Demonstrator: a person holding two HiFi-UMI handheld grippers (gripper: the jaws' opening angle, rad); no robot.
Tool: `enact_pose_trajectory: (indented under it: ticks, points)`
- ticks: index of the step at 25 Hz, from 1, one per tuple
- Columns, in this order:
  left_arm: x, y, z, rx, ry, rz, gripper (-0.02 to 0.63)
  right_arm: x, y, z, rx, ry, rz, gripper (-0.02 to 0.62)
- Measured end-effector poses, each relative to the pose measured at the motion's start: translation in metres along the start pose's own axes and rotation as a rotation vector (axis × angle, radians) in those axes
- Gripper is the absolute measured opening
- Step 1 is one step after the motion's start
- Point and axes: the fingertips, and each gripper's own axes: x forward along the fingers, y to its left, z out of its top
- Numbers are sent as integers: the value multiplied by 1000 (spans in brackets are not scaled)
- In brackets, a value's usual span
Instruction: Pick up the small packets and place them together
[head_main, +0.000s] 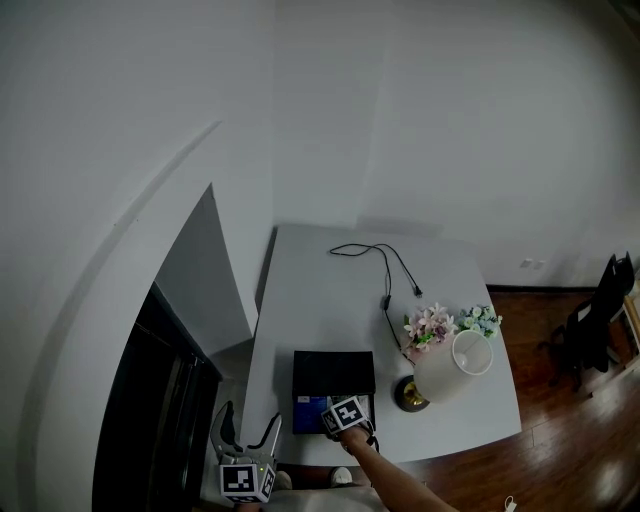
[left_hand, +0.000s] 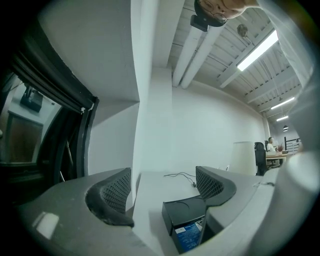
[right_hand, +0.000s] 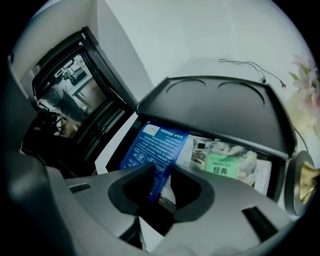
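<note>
The right tool (right_hand: 161, 184) gripped the near edge of the blue packet (right_hand: 152, 147) — its length ran toward upper left — while the left tool (left_hand: 161, 182) stood open, empty.

Glossy packet (right_hand: 152, 150) — smooth matt table (head_main: 320, 300).

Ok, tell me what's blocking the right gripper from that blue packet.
Nothing visible. The right gripper has the blue packet's near edge pinched between its jaws. The black box overhangs only the packets' far ends, beyond the grip.
</note>
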Motion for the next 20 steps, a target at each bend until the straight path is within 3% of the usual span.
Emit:
enact_pose_trajectory:
  ticks: [4,8,20]
  points:
    - [3,-7,0,-4,-4,-23,403,2,0,3,-22,5,-20,77]
    - [4,-12,2,-1,1,-38,403,-13,9,2,-22,-31,12,44]
    - [1,-12,-6,-15,20,-38,402,-100,18,-11,73,-254,121,35]
